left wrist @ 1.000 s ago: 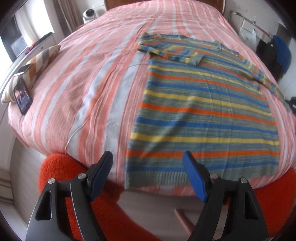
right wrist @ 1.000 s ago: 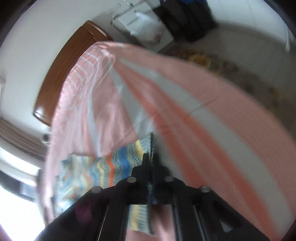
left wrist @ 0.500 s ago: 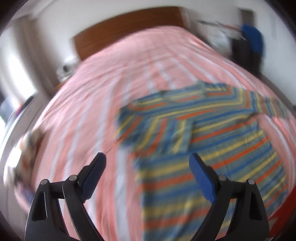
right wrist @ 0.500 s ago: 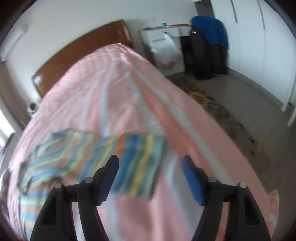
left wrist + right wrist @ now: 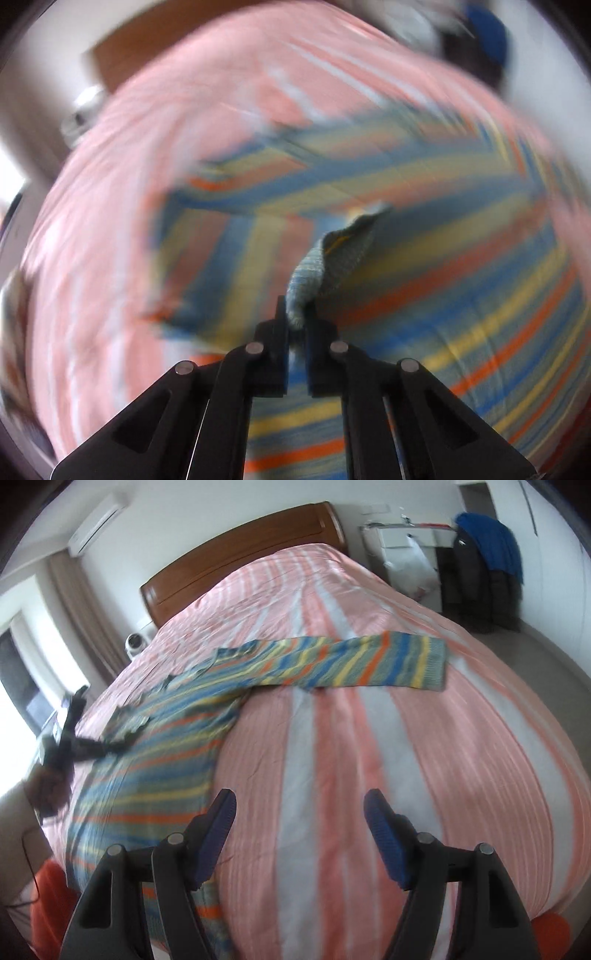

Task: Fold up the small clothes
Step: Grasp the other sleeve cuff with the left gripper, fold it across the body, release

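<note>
Striped sweater (image 5: 155,746) lies on the bed (image 5: 369,746), its folded sleeve cuff at mid-frame now clamped by the left tongs (image 5: 297,317), while the right tongs (image 5: 299,834), having released, gape apart.

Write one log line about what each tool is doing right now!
left tool: shut on striped knit sweater, pinching a fold | right tool: open, holds nothing | sweater sleeve: flat on pink striped bedspread

The left wrist view is all blurry. The sweater (image 5: 424,280) and bed (image 5: 110,240) smear. The sweater's bottom (image 5: 177,915) hides behind the right gripper (image 5: 299,834).
</note>
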The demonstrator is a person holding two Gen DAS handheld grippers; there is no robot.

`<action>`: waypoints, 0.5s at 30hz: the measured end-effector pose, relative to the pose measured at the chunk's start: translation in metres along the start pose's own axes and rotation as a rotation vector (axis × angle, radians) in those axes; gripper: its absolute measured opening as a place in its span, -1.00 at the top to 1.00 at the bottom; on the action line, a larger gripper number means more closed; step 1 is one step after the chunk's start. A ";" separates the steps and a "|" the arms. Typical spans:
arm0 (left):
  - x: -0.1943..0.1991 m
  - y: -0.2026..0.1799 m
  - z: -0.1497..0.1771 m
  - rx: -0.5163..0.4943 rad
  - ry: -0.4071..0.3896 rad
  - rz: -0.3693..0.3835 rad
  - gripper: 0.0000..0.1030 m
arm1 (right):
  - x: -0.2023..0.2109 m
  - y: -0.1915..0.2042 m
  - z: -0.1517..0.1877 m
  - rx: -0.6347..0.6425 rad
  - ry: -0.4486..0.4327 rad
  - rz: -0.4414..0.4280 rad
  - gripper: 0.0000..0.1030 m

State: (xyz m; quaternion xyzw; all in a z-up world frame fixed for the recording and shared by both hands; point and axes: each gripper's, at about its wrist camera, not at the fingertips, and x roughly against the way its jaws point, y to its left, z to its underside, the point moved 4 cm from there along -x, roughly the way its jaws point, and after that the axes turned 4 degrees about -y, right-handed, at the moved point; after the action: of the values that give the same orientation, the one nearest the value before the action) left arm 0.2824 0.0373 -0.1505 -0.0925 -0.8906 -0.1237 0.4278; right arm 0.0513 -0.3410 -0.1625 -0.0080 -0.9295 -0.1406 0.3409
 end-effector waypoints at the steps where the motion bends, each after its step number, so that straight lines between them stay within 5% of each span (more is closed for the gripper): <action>1: 0.013 0.031 -0.003 0.110 -0.034 -0.040 0.91 | 0.002 0.003 0.002 0.012 -0.009 -0.003 -0.38; 4: 0.036 0.133 0.014 0.430 -0.065 -0.220 0.91 | 0.002 0.006 0.004 0.031 -0.025 -0.010 -0.38; 7: 0.035 0.204 0.044 0.590 -0.013 -0.398 0.92 | -0.005 0.001 0.009 0.019 -0.018 0.002 -0.38; 10: 0.021 0.235 0.076 0.598 0.068 -0.489 0.92 | -0.015 -0.005 0.018 0.000 0.009 0.017 -0.38; 15: -0.005 0.238 0.104 0.628 0.143 -0.483 0.93 | -0.024 -0.009 0.024 0.018 0.025 0.035 -0.38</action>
State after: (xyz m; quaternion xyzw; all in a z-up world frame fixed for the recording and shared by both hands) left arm 0.2730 0.2951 -0.1832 0.2634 -0.8492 0.0514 0.4549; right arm 0.0535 -0.3410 -0.1970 -0.0193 -0.9260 -0.1262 0.3552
